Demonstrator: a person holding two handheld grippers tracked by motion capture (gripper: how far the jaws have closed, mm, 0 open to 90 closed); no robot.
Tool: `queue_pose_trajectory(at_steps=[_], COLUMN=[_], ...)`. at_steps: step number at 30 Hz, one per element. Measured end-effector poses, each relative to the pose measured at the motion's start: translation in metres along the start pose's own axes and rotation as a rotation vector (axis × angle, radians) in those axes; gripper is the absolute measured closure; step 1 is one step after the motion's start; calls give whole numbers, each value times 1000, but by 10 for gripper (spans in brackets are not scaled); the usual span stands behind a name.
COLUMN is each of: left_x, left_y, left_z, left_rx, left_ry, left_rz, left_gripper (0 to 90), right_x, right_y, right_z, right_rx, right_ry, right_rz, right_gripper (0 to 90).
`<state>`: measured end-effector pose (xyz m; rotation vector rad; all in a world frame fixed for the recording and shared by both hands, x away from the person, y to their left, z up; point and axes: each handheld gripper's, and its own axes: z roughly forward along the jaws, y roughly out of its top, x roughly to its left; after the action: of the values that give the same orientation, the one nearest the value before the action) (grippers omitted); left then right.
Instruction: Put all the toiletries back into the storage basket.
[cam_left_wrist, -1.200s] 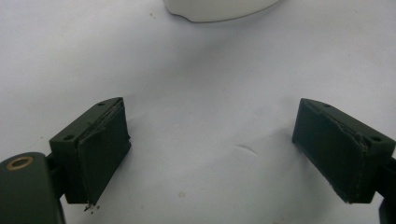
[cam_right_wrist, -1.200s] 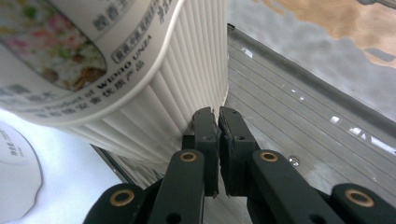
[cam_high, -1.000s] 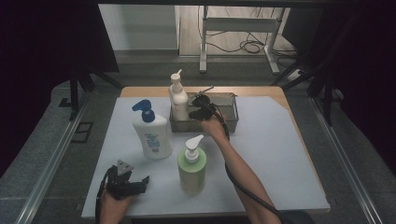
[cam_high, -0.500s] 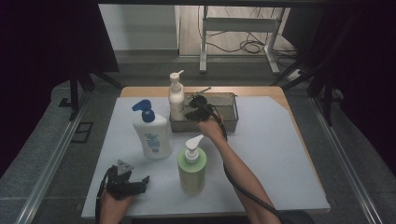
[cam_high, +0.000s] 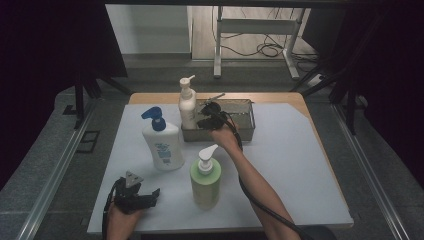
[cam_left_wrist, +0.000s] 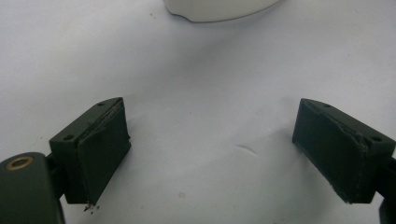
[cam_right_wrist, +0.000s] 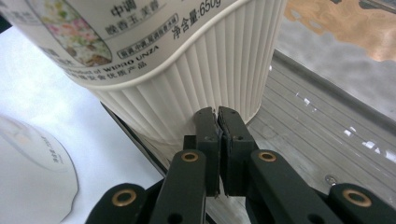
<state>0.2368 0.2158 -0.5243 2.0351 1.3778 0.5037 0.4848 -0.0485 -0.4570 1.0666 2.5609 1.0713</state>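
Right gripper (cam_right_wrist: 218, 114), jaws pressed together and empty, touches the ribbed cream pump bottle (cam_right_wrist: 187, 70) in the metal tray (cam_high: 247, 117). Left gripper (cam_left_wrist: 212, 147) rests with jaws apart.

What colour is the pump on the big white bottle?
Blue; the pump on the big white bottle shows best in the high view.

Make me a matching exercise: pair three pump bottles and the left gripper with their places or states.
1. cream bottle
2. blue-capped bottle
3. green bottle
4. left gripper

A. open, low over the white mat
B. nearest the person, white pump
C. standing in the metal basket's left end
D. on the mat, left of the basket

Pairs: 1-C, 2-D, 3-B, 4-A
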Motion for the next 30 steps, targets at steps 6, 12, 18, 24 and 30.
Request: queue_pose_trajectory(at_steps=[6,12,18,24,30], left_x=[0,0,0,0,0], left_y=[0,0,0,0,0], left_z=[0,0,0,0,0], left_rx=[0,0,-1,-1,-1], left_ry=[0,1,0,0,1], left_rz=[1,1,0,1,1], left_gripper=[104,104,104,104,104], right_x=[-2,-4,-4,-6,-5], right_y=[-1,-3,-2,-4,-7], right_z=[-2,-10,-22,-34,-45], right_rx=[-4,-22,-46,-67,-77], right_ry=[-10,-8,-21,-16,-7], right_rz=[-10,-15,-31,-41,-65], right_gripper=[814,789,692,562,467])
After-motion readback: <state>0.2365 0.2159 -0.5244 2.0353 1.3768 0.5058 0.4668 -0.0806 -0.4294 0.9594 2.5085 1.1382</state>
